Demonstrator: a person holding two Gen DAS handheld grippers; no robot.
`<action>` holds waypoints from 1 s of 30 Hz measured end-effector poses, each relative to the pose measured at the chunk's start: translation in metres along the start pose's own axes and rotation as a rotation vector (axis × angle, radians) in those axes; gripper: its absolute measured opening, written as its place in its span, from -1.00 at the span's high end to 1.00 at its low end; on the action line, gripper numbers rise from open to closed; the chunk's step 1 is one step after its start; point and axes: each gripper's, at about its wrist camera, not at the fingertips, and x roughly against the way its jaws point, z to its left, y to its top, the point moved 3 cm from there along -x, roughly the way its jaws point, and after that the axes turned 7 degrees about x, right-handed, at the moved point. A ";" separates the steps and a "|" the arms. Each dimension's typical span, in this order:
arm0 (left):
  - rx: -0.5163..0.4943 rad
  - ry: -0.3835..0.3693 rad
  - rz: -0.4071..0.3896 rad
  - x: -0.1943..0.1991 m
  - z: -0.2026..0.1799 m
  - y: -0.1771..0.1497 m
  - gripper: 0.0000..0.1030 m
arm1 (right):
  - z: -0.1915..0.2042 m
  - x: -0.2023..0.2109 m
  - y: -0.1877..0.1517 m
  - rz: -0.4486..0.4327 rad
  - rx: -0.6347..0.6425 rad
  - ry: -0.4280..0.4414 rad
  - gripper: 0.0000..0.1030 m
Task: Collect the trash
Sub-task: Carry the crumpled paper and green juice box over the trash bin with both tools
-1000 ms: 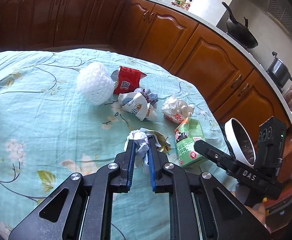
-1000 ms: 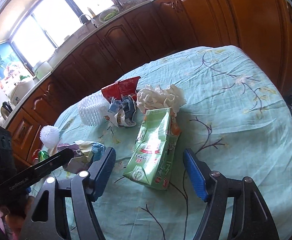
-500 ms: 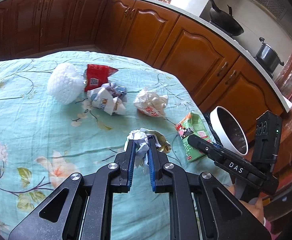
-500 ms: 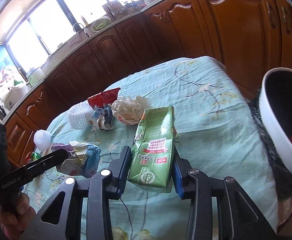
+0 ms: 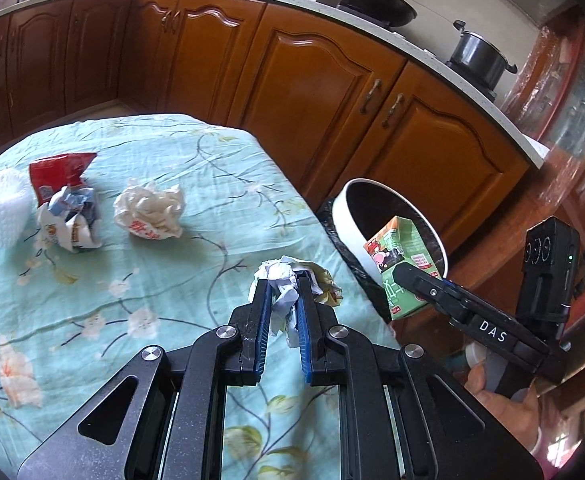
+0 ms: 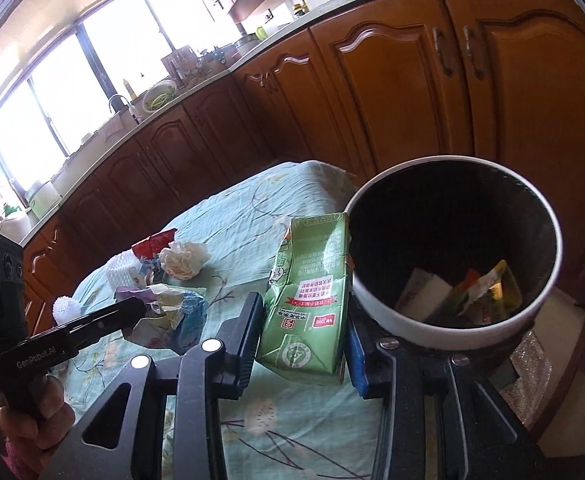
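The left claw (image 5: 283, 312) was clamped tight on a crumpled wad of paper (image 5: 288, 280), low in the middle of the left wrist view, held over the bench (image 5: 92, 300) with its flowered cloth near the right edge. The right claw (image 6: 304, 344) gripped a green carton (image 6: 308, 300) between its blue pads, at the centre of the right wrist view, right beside the white rim of the bin (image 6: 452, 328) on the right. Scraps lay in the bottom of the bin. More trash sat on the bench at the left of the left wrist view: a white foam net (image 5: 0, 208), a red wrapper (image 5: 60, 172), a crushed paper cup (image 5: 68, 220) and a balled white bag (image 5: 150, 212), the first three bunched together.
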 end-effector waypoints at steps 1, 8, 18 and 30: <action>-0.009 -0.005 0.004 -0.003 -0.006 0.001 0.78 | -0.007 0.004 0.001 -0.006 -0.007 -0.009 0.24; -0.059 -0.032 0.010 -0.022 -0.041 0.010 0.78 | -0.041 0.023 0.008 -0.044 -0.050 -0.061 0.24; -0.101 -0.066 0.002 -0.046 -0.079 0.028 0.78 | -0.068 0.026 0.016 -0.053 -0.070 -0.100 0.24; -0.144 -0.077 0.022 -0.081 -0.109 0.047 0.78 | -0.094 0.015 0.028 -0.017 -0.073 -0.129 0.24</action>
